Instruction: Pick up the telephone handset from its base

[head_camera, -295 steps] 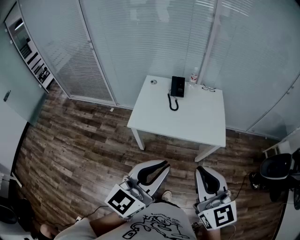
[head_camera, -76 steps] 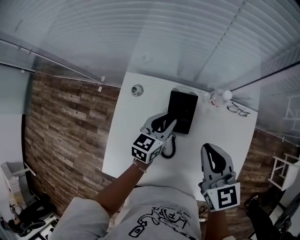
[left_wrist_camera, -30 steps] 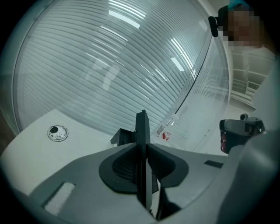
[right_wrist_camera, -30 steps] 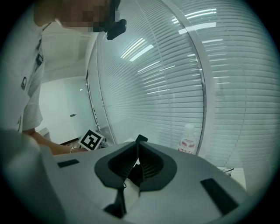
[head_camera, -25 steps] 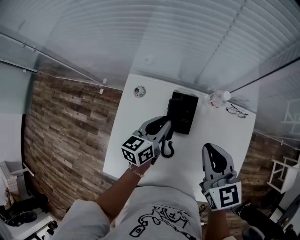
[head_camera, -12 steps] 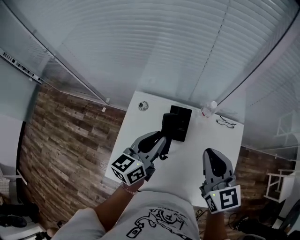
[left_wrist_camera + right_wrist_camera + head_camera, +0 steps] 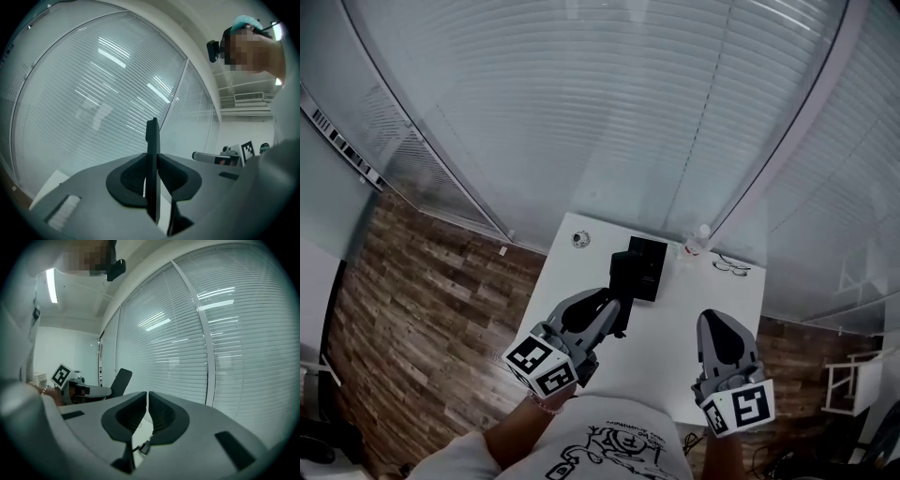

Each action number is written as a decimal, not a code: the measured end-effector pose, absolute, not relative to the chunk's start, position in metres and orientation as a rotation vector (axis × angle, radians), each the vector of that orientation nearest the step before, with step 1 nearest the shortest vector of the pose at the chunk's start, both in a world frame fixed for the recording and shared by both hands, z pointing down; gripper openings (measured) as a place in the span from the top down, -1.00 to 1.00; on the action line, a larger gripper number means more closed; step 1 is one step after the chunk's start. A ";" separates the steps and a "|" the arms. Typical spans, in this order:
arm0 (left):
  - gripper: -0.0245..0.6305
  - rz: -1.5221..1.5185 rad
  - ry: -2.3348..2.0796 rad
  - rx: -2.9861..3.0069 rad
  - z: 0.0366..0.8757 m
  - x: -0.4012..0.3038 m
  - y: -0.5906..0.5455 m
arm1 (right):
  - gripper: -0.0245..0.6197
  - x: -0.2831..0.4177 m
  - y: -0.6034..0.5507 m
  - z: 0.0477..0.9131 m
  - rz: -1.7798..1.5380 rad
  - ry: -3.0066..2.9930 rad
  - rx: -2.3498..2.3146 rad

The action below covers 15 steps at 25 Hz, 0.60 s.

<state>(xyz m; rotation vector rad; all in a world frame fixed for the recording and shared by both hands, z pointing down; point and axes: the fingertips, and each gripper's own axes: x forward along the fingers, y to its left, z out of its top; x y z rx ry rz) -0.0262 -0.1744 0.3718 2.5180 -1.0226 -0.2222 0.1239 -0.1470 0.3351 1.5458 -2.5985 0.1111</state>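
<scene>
Slim black handset (image 7: 152,136) lifted, left tongs (image 7: 151,161) clamped

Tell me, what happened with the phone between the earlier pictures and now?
The left gripper closed on the telephone handset and lifted it off its base. The base, bottle and glasses stayed on the white table; the right gripper stayed shut and empty.

head: high, looking down | gripper views: level, sharing blinds (image 7: 93,108)

The left gripper (image 7: 612,302) covers the handset's (image 7: 624,274) near end; the round object (image 7: 579,239) is unidentifiably small.
</scene>
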 end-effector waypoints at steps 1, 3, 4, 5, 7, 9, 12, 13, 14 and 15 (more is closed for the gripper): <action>0.72 -0.230 -1.019 2.526 0.366 -0.026 -0.172 | 0.88 0.124 -0.146 0.331 0.102 -2.599 1.548; 0.72 -0.250 -1.011 2.544 0.351 -0.024 -0.165 | 0.88 0.125 -0.141 0.321 0.089 -2.597 1.553; 0.72 -0.260 -1.008 2.556 0.344 -0.024 -0.161 | 0.88 0.126 -0.138 0.316 0.084 -2.596 1.553; 0.72 -0.267 -1.007 2.569 0.337 -0.024 -0.157 | 0.88 0.126 -0.134 0.312 0.078 -2.597 1.551; 0.72 -0.278 -1.005 2.592 0.326 -0.024 -0.152 | 0.88 0.125 -0.130 0.305 0.066 -2.604 1.547; 0.72 -0.287 -1.003 2.608 0.321 -0.023 -0.150 | 0.88 0.125 -0.129 0.304 0.056 -2.613 1.542; 0.72 -0.295 -0.996 2.626 0.322 -0.018 -0.150 | 0.88 0.126 -0.131 0.310 0.048 -2.623 1.533; 0.72 -0.299 -0.994 2.632 0.322 -0.018 -0.149 | 0.89 0.125 -0.131 0.311 0.044 -2.627 1.530; 0.72 -0.305 -0.991 2.638 0.319 -0.018 -0.147 | 0.88 0.124 -0.129 0.310 0.039 -2.631 1.528; 0.72 -0.312 -0.989 2.644 0.315 -0.018 -0.144 | 0.88 0.122 -0.127 0.307 0.032 -2.634 1.526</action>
